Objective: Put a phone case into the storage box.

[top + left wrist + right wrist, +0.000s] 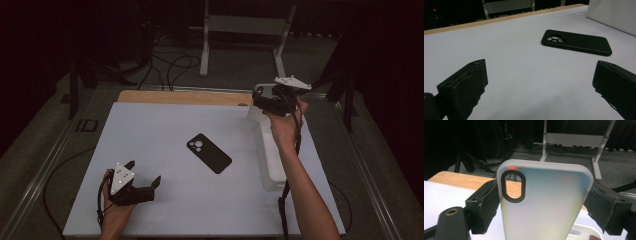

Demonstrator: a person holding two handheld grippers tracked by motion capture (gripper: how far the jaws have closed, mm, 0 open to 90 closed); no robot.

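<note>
High view: the right gripper is raised over the far right corner of the white table, above the far end of a white tray that lies along the table's right edge. Its jaws clamp a frosted white phone case by its two long sides. Right gripper view shows the hold closely: the case stands upright between the two black pads, one pad pressed on each edge, with its oval camera cutout at the upper left and the wooden strip at the table's far edge behind it. A rim of the tray shows below the case.

The left gripper rests low near the table's near left corner, held in the person's hand. Its jaws stand wide apart with nothing between them; the left gripper view shows only bare table between the two pads.

A black phone case lies flat near the middle of the table, camera holes toward the far side, well apart from both grippers and just left of the tray. From the left gripper view it lies ahead and to the right of the jaws.
</note>
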